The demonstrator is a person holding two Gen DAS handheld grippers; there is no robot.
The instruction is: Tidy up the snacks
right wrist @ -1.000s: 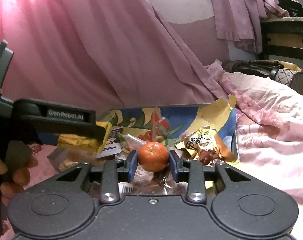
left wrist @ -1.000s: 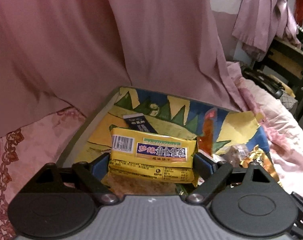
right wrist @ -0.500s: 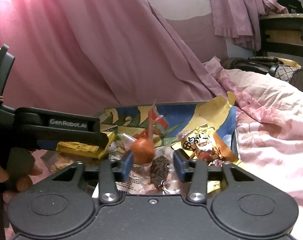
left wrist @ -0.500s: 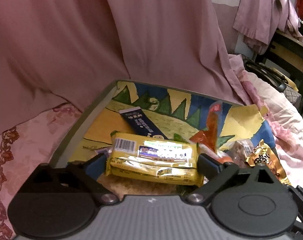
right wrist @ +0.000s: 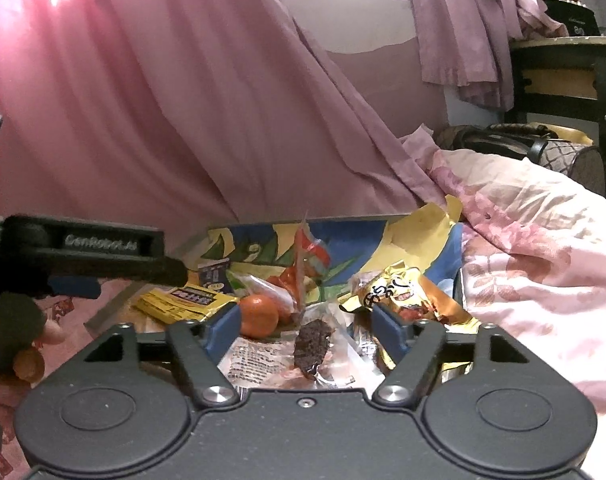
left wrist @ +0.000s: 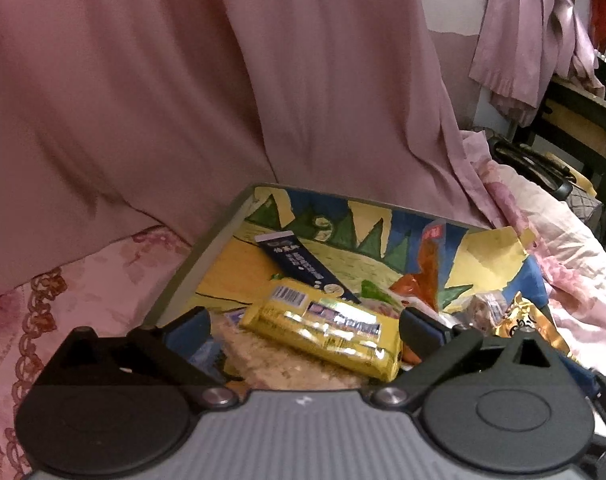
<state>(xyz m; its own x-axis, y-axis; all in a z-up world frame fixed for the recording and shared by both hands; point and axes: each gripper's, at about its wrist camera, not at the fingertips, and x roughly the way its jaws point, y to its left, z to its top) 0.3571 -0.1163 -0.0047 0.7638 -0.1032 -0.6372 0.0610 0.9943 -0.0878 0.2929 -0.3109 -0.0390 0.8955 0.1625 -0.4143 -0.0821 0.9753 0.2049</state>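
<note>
A patterned tray on the bed holds the snacks. My left gripper hangs over its near left part with its jaws opening. A yellow biscuit packet lies tilted between them on the pile, and neither pad presses it. My right gripper is over the tray's near side, jaws also opening. The orange rests in the tray just beyond its left finger, free of the pads. A dark brown snack in clear wrap lies between the right jaws. The yellow packet also shows in the right view.
A navy sachet, a red-orange packet and a gold packet lie in the tray. A pink curtain hangs behind it. Floral bedding spreads to the right, and a dark table stands beyond. A hand holds the left gripper's handle.
The left jaws spread and let go of the yellow packet, which dropped onto the pile and tilted. The right jaws opened and released the orange, which now lies by the left finger.
</note>
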